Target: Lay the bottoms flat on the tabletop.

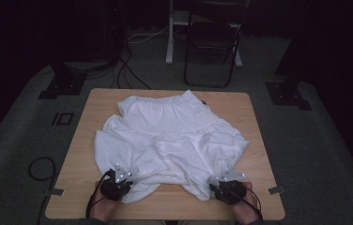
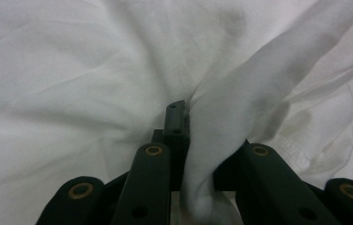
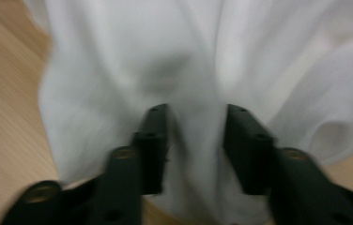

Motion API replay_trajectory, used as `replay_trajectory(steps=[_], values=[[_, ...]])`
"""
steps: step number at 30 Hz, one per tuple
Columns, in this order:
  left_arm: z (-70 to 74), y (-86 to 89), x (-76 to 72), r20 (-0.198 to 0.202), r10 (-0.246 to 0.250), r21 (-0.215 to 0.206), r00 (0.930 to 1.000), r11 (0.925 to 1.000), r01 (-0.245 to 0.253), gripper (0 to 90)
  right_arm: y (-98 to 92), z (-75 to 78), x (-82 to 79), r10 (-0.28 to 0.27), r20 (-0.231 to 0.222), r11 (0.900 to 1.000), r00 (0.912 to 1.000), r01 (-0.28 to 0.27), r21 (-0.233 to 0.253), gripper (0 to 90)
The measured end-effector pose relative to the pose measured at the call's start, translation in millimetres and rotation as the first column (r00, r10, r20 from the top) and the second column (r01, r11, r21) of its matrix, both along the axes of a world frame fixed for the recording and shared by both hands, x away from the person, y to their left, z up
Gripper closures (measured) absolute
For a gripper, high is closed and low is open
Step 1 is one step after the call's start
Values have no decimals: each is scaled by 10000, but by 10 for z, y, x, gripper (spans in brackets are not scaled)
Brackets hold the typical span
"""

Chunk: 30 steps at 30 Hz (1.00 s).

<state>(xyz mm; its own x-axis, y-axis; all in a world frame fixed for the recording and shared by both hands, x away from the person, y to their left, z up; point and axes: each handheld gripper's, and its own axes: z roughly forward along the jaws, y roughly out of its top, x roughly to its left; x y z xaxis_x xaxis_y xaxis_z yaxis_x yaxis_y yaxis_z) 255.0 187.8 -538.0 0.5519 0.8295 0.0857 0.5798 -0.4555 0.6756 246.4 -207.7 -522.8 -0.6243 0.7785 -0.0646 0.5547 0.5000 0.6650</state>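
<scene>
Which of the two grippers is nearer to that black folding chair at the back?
The right gripper, slightly. The folding chair stands beyond the table's far edge, right of centre; the left gripper sits at the near left on the white garment.

Light wooden table (image 1: 254, 140), square-topped with rounded corners, standing on grey carpet. Spread across most of it is a white garment (image 1: 165, 136), crumpled and creased, its gathered band lying toward the far edge and its loose folds running down to the near edge. Bare wood shows along the left side, the right side and a strip at the near edge. In the right gripper view, wood grain sits just left of the cloth.
</scene>
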Motion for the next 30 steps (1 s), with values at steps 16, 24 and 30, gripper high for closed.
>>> replay_trajectory(steps=[16,24,30], values=[[-58,29,-36,481,127,-381,9988,9992,-109,783,1194,396,588,1028,775,9878,9917,-1109,1092,249],[-57,29,-37,436,138,-398,9990,9991,-120,784,1317,28,861,3,-41,9997,10000,-4,-240,491],[-54,32,-34,384,157,-411,9991,9991,-142,788,1070,-79,784,-300,-103,9972,9995,293,-685,771]])
